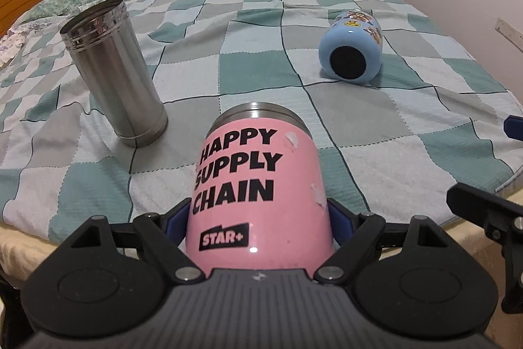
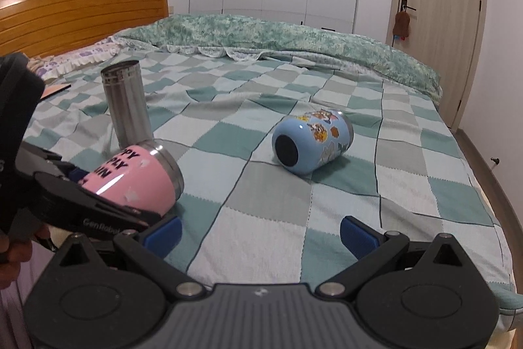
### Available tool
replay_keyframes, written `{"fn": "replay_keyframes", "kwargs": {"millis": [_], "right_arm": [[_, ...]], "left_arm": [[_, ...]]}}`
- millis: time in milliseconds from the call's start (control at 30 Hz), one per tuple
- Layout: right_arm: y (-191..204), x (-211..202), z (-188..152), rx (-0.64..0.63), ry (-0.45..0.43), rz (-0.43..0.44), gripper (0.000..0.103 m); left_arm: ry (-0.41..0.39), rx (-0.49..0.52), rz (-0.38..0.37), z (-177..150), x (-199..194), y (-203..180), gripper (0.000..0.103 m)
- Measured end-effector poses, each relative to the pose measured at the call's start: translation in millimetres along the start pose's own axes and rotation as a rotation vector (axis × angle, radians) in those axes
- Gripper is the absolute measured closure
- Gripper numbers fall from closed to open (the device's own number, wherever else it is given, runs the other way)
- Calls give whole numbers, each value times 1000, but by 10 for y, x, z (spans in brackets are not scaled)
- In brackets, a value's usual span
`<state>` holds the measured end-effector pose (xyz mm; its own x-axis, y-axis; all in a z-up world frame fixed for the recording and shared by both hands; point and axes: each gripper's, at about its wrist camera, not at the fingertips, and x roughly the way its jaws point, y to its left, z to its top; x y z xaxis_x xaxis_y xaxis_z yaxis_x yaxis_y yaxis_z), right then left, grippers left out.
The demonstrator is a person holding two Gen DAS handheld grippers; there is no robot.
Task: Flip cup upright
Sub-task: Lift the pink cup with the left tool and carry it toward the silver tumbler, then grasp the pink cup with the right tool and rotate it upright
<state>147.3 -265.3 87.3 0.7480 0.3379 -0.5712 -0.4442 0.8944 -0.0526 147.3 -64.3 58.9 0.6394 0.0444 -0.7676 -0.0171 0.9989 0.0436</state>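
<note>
My left gripper (image 1: 258, 218) is shut on a pink cup (image 1: 258, 185) printed "HAPPY SUPPLY CHAIN". The cup lies tilted on its side with its steel rim pointing away from me, low over the bed. In the right wrist view the same pink cup (image 2: 137, 182) shows at the left, held by the left gripper (image 2: 98, 205). A blue cartoon cup (image 1: 351, 51) lies on its side further out, its dark base towards me; it also shows in the right wrist view (image 2: 312, 143). My right gripper (image 2: 258, 234) is open and empty above the bed's near edge.
A tall steel tumbler (image 1: 114, 74) stands upright, mouth up, left of the pink cup; the right wrist view shows it too (image 2: 127, 107). All rest on a checked green blanket (image 1: 261, 31). A wooden headboard (image 2: 81, 8), a green duvet (image 2: 261, 35), wardrobes and a door lie beyond.
</note>
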Motion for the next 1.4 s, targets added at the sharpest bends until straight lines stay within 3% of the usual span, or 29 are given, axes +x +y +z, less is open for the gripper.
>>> {"fn": "replay_keyframes", "kwargs": {"millis": [133,200,433,600,800,1067,1400], "right_arm": [[-39,6,9,5,3,-3,0],[-57,-4,27,10,-2,-2,0],[-21,-138,151,12,-50,23,0],[163,-69,295,11,-48,47,0],[499,243,486,47,26,78,0],[835,718,620,151,172,105,0],[899,1073,712,271,330,94,0]], "left_arm": [[7,22,-1,26,13,-15,15],[-30,26,-14,37,-64,2,0],[-197,-3,-40,108,-523,322,0],[-254,0,-18,95,-698,683,0],[-280,29,25,-11,-658,1134,0],[-274,37,-9,-169,-464,1640,0],[-265,31,-65,-248,-288,1992,0]]}}
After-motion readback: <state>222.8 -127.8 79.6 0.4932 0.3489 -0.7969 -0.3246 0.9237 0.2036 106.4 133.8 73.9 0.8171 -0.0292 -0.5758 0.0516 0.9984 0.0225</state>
